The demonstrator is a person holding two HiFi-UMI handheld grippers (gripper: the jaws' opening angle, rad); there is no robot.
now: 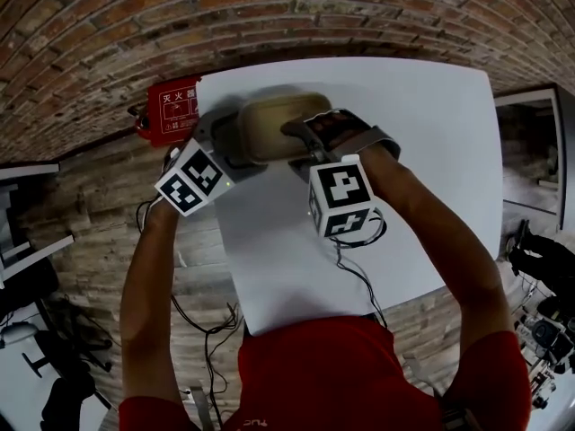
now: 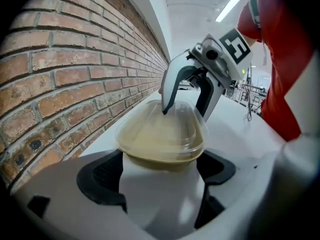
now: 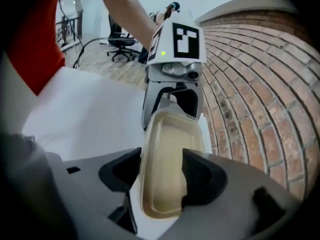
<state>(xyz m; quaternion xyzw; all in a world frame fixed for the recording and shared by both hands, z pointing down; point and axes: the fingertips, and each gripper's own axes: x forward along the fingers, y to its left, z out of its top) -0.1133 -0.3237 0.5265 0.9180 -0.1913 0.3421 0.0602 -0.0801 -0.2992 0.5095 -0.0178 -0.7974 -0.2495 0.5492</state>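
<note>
A tan food container with a clear domed lid point(image 1: 277, 124) lies on the white table point(image 1: 422, 160) close to the brick wall. My left gripper point(image 1: 235, 144) straddles its left end. In the left gripper view the container point(image 2: 161, 136) sits between the two black pads point(image 2: 100, 176), touching them. My right gripper point(image 1: 305, 142) straddles the other end. In the right gripper view the container point(image 3: 167, 164) runs lengthwise between the pads point(image 3: 202, 176), which press on both long sides. Each gripper shows in the other's view, the right gripper point(image 2: 185, 109) and the left gripper point(image 3: 172, 106) each at the far end of the container.
The brick wall point(image 1: 269, 16) runs just behind the table's far edge. A red fire-extinguisher box point(image 1: 175, 108) stands on the wooden floor to the table's left. Black cables point(image 1: 355, 268) trail over the near table edge. Office chairs point(image 3: 120, 39) stand far off.
</note>
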